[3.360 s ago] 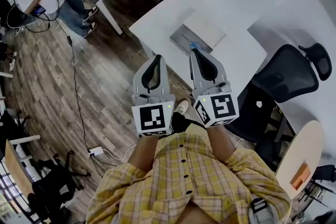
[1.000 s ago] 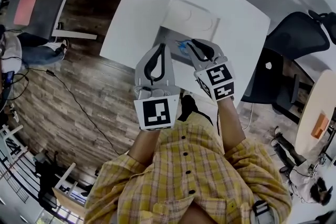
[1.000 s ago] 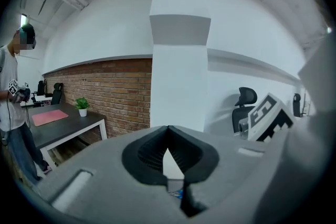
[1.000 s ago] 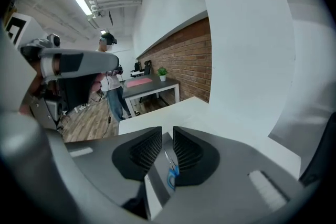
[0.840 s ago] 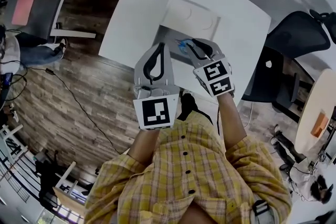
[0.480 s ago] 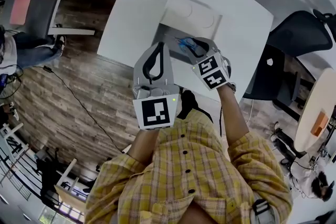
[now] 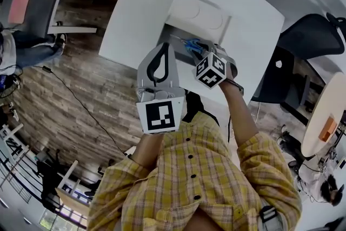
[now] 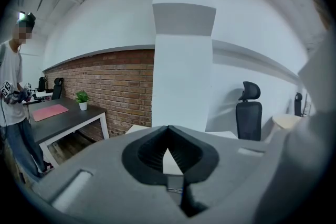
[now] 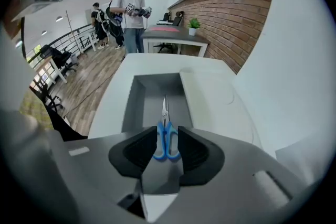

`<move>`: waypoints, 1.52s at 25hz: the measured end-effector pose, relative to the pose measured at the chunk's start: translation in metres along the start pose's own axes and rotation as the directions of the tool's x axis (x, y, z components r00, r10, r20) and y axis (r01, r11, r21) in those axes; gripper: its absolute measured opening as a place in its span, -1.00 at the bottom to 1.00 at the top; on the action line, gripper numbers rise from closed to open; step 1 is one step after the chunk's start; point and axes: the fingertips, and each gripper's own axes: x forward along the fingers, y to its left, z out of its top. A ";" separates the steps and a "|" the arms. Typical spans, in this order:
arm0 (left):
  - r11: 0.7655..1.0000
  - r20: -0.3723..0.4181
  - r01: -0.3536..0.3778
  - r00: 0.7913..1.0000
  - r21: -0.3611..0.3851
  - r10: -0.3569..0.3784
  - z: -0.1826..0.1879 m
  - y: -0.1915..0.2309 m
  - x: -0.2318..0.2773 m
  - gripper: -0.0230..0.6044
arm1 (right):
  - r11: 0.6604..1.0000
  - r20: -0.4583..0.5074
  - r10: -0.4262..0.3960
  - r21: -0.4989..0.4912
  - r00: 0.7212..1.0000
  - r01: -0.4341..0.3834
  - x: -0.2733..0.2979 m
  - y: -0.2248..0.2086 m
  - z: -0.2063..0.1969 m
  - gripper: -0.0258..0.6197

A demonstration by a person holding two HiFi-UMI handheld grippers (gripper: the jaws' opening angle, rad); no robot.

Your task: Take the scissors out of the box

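The left gripper (image 8: 168,128) has its jaws pressed together with nothing between them. The right gripper (image 9: 168,132) tilts down into the open grey rectangular box (image 9: 135,105). Its jaws have just been opening and now stand wide either side of the blue-handled metal scissors (image 9: 167,140), which lie flat on the box floor, ungripped.

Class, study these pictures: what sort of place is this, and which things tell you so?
Most likely an open-plan office: a white desk, a black office chair, and a brick wall behind a dark desk with a potted plant.
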 end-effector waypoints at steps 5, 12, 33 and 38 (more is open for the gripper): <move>1.000 -0.009 -0.002 1.000 -0.001 0.002 -0.005 0.005 0.002 -0.91 | 0.995 -0.079 -0.010 -0.098 0.997 0.002 0.017 0.005 -0.012 -0.59; 1.000 0.001 -0.021 1.000 0.012 0.021 -0.004 0.009 0.005 -0.91 | 0.985 -0.147 -0.021 -0.175 0.989 -0.005 0.035 0.010 -0.020 -0.56; 0.999 -0.014 -0.033 0.999 0.013 0.033 -0.009 0.020 0.012 -0.91 | 0.980 -0.347 0.011 -0.183 0.938 -0.079 0.056 0.017 -0.038 -0.63; 1.000 -0.013 -0.021 1.000 0.023 0.021 -0.006 0.018 0.012 -0.91 | 0.979 -0.353 0.031 -0.177 0.935 -0.099 0.054 0.019 -0.038 -0.66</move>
